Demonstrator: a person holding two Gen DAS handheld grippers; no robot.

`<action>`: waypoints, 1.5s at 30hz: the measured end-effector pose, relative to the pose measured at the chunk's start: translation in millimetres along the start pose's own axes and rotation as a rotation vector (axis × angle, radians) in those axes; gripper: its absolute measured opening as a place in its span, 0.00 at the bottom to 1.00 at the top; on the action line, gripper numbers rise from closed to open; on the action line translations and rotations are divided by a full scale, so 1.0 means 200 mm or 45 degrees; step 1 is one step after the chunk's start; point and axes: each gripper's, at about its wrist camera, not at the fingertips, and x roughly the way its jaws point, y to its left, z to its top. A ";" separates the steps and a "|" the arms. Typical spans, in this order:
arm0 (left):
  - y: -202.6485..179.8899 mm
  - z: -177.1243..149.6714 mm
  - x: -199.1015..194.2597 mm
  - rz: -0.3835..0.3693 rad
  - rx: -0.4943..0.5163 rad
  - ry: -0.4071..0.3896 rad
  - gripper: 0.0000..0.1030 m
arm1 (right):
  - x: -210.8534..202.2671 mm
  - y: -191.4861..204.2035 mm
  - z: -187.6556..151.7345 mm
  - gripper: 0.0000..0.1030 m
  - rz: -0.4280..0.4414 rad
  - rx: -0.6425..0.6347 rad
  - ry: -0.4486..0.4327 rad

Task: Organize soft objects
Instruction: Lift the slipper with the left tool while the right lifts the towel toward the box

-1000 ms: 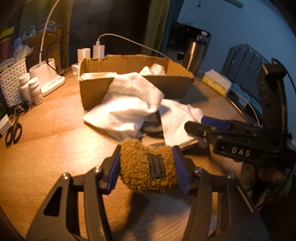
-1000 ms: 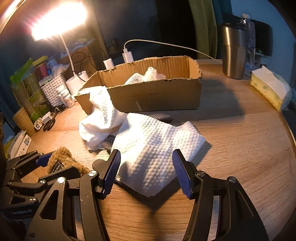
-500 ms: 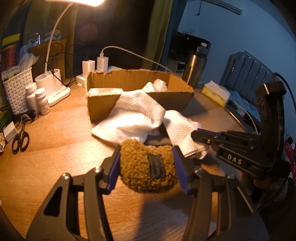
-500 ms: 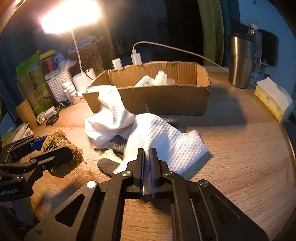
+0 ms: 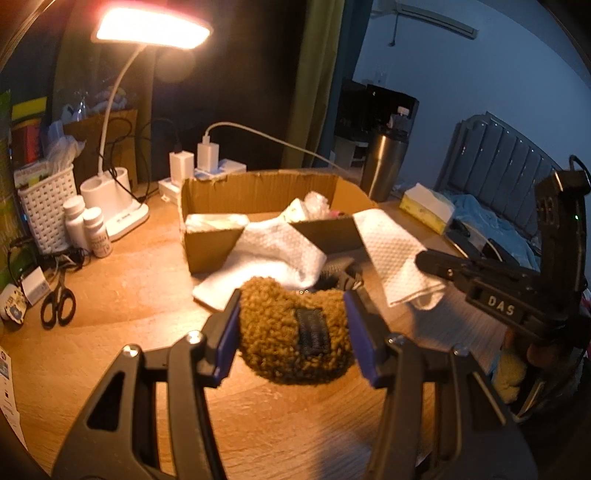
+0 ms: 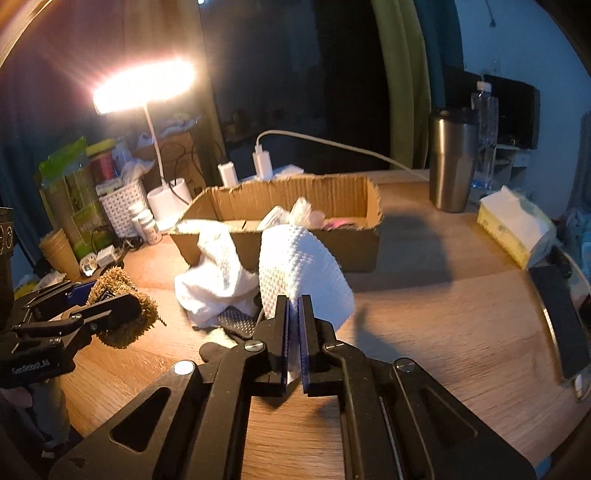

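My left gripper (image 5: 291, 332) is shut on a brown fuzzy pouch (image 5: 284, 332) with a dark label, held above the wooden table (image 5: 122, 317); the same pouch (image 6: 122, 306) shows at the left of the right wrist view. My right gripper (image 6: 293, 328) is shut on the edge of a white waffle cloth (image 6: 299, 266), which hangs lifted off the table. A second white cloth (image 6: 214, 280) lies crumpled against an open cardboard box (image 6: 354, 240) that holds several soft items. Dark items (image 6: 236, 321) lie partly hidden under the cloths.
A lit desk lamp (image 5: 151, 29) stands at the back left beside a white basket (image 5: 48, 199), bottles (image 5: 86, 229) and scissors (image 5: 57, 306). Chargers and a cable sit behind the box. A steel tumbler (image 6: 452, 158) and a tissue pack (image 6: 513, 229) stand at the right.
My right gripper closed on the near edge of the white cloth and lifted it off the table. Both grippers rose; the left one kept its hold on the brown pouch.
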 end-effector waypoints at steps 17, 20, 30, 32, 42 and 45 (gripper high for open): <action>0.01 0.14 -0.12 0.007 -0.001 -0.148 0.53 | -0.15 0.00 0.13 0.05 -0.011 -0.023 -0.116; 0.01 0.16 -0.14 0.009 0.003 -0.178 0.53 | -0.17 0.00 0.16 0.05 -0.011 -0.035 -0.135; 0.01 0.27 -0.22 0.027 0.008 -0.290 0.53 | -0.22 0.02 0.24 0.05 -0.013 -0.062 -0.187; 0.02 0.29 -0.23 0.029 0.011 -0.304 0.53 | -0.23 0.02 0.26 0.05 -0.012 -0.065 -0.198; 0.03 0.36 -0.25 0.047 0.006 -0.352 0.53 | -0.25 0.02 0.34 0.05 -0.013 -0.090 -0.238; 0.03 0.38 -0.24 0.049 -0.001 -0.367 0.53 | -0.26 0.03 0.36 0.05 -0.013 -0.097 -0.248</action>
